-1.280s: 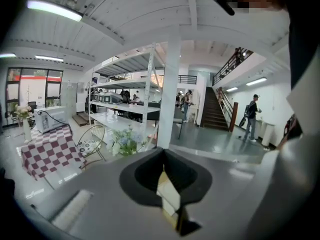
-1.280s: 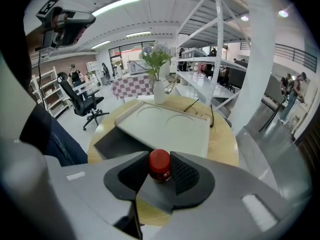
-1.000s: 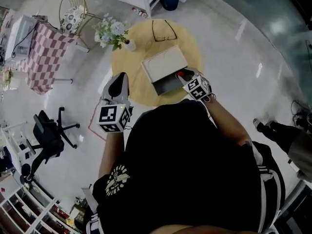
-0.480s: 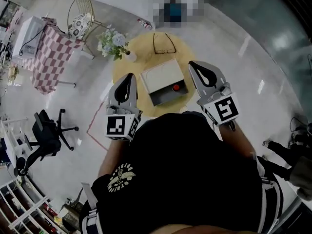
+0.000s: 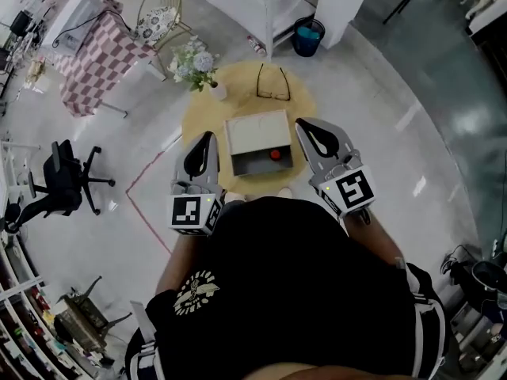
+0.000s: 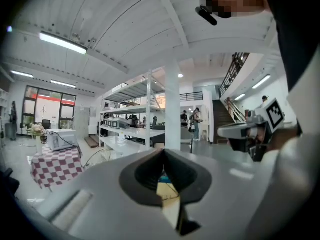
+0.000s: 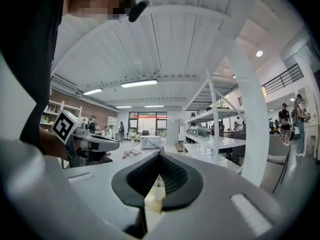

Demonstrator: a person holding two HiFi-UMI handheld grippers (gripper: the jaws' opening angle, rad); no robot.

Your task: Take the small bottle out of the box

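A small bottle with a red cap lies in the grey tray of the open box, whose white lid is folded back. The box sits on a round yellow table far below both hands. My left gripper hangs over the table's left side, shut and empty; its tips meet in the left gripper view. My right gripper hangs to the right of the box, also shut with nothing in it, and its tips touch. Each gripper view shows the other gripper held level: the right one and the left one.
A pair of glasses and a flower vase share the table. Around it stand a blue bin, a checkered table, a wire chair and an office chair. The person's black torso fills the lower head view.
The right gripper has left the box, risen empty and shut its jaws. The left gripper has risen too. The red-capped bottle stays in the tray.
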